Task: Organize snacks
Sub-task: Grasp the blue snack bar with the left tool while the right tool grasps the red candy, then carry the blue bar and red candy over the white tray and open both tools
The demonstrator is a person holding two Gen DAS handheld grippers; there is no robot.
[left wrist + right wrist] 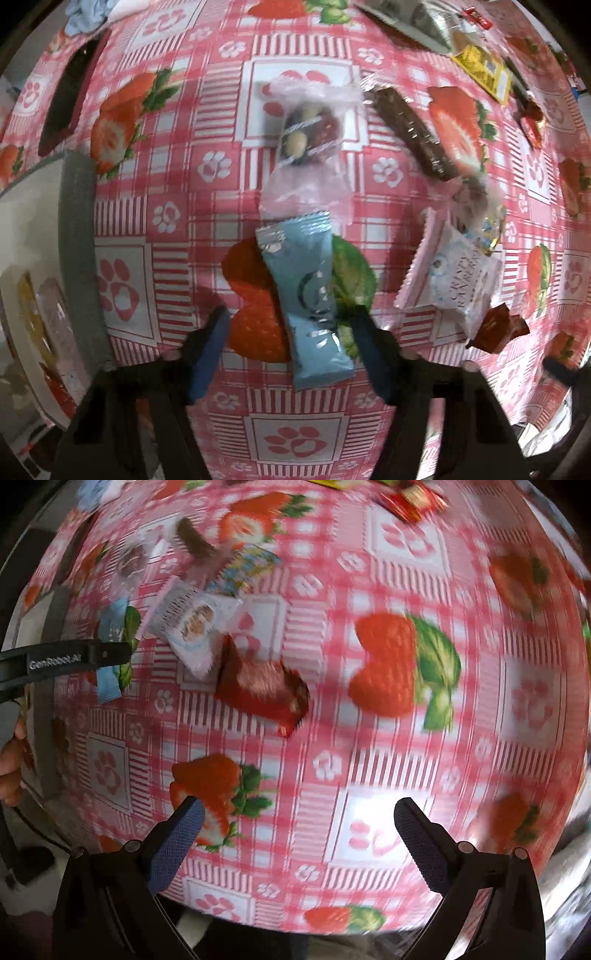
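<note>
The blue packet [314, 295] lies flat on the worktop [207, 122], right between the jaws of the left gripper [288, 325], which stand apart on either side and aren't pressing it yet. Looks light, crinkly and slick (foil-ish wrap), probably something crushable inside, so I'd pinch across the narrow middle, gently. A clear nut bag [310, 133] touches its far end and a white packet [458, 280] sits near one side. The grey-rimmed box [79, 236] stands on the other side, with bare cloth between. The right gripper [299, 812] hangs open over bare cloth.
</note>
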